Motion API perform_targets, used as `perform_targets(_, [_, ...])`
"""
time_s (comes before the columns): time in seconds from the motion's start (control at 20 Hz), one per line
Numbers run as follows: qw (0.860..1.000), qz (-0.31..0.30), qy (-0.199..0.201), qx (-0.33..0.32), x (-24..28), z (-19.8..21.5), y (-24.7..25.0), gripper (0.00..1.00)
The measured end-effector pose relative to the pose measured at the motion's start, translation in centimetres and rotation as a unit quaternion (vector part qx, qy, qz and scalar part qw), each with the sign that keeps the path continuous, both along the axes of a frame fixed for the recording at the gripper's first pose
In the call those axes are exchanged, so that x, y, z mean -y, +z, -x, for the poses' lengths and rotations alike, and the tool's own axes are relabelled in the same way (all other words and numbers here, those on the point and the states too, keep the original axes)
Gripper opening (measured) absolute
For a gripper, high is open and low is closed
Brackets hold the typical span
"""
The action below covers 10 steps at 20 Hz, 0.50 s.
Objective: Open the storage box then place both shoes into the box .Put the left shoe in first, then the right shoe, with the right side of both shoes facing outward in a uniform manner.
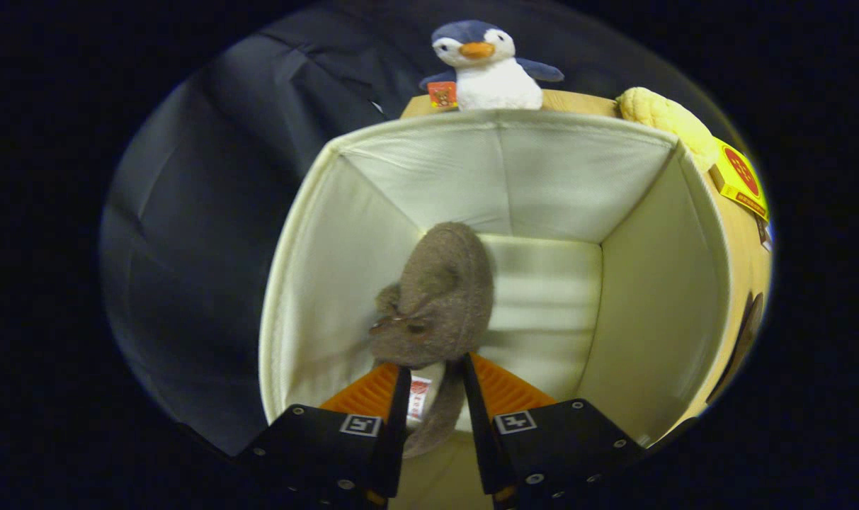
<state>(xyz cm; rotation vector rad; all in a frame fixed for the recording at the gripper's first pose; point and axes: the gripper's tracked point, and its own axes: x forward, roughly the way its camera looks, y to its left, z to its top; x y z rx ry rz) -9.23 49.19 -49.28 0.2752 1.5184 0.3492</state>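
A: Colours logged, storage box [372,212] as reference. Box walls cream, fine woven texture; its floor cream with faint paler bands.

B: The shoe [436,297] inside the box?

A: Grey-brown, fuzzy felt-like surface, uniform. A white tag with red print sits at its opening, between the fingers of the gripper [435,386].

B: Behind the box?

A: Plush penguin [487,67]: navy head and wings, white face and belly, orange beak, small red tag. To the box's right, a pale yellow knitted item [666,117] and a yellow packet [741,180] with a red circle.
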Motion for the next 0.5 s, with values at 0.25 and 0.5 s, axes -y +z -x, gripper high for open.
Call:
perform_targets(0.25, [0.996,-0.055,-0.031,0.068,3.2,-2.4,7.1,0.72])
perform_targets(0.5, [0.987,-0.063,-0.047,0.143,11.1,-3.6,12.7,0.87])
